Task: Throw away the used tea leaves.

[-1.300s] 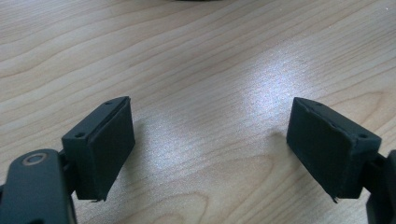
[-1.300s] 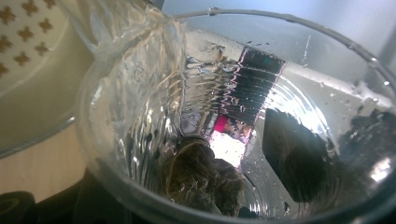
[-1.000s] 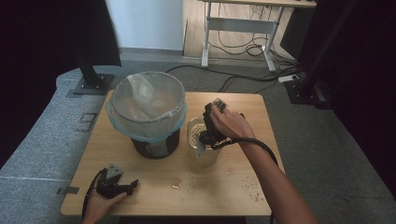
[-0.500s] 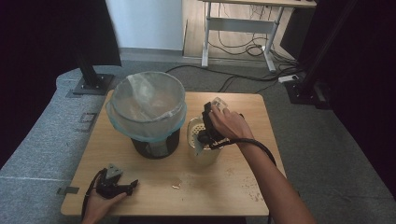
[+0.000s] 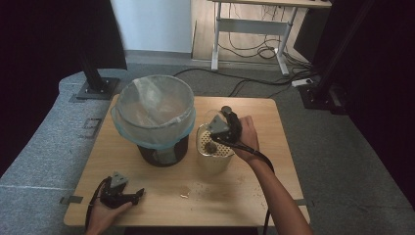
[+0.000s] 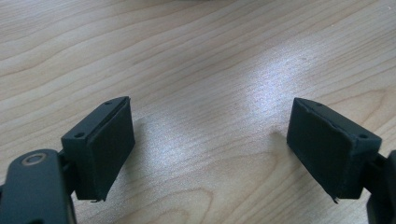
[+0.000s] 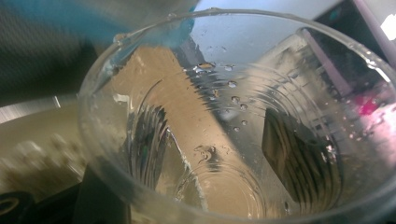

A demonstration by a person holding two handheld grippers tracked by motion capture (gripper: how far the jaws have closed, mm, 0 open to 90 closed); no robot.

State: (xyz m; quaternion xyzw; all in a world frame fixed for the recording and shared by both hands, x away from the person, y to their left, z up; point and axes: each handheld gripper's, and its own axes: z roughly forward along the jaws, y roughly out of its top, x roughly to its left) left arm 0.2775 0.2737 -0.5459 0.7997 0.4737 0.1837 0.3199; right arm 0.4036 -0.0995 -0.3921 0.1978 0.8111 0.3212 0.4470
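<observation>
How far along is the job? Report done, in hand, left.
Done: the cup looks emptied, with droplets inside, and a dark lump sits in the strainer. In hand: the right claw clamps the tilted cup over the strainer; the left claw rests open on the table. Left, probably: tip the lump into the bin and clear the scrap.

Grey carpet (image 5: 342,161); white desk (image 5: 249,29) behind

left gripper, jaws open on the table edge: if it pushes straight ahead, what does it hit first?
Probably nothing close. The left gripper lies low, pointing right along the light wooden table; bare wood lies between its fingers. The small brown scrap sits roughly in that line, though depth is unclear.
</observation>
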